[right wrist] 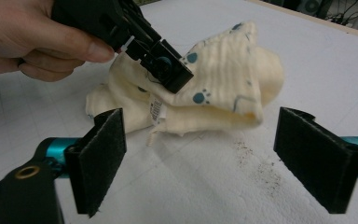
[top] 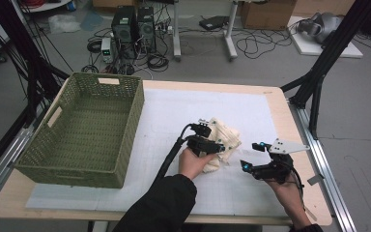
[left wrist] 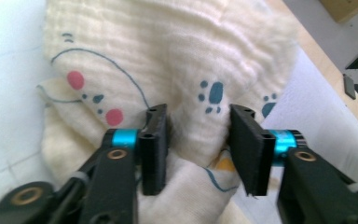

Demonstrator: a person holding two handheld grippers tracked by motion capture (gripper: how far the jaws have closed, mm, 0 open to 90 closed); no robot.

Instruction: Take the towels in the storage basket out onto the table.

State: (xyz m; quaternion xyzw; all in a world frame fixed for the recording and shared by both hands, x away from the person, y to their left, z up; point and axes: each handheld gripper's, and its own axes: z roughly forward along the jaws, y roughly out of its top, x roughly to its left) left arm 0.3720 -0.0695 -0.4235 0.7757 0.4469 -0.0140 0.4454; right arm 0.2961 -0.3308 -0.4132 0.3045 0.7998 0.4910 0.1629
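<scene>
High view: empty green basket (top: 84,130)

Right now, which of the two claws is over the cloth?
The left claw: its jaws straddle a fold of the cream paw-print cloth. The right claw hovers open beside it, over the white mat.

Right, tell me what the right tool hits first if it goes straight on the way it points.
Probably the cream cloth, lying ahead between the right tool's open jaws; bare white mat comes before it.

Even bright light, soft close-up blur
</scene>
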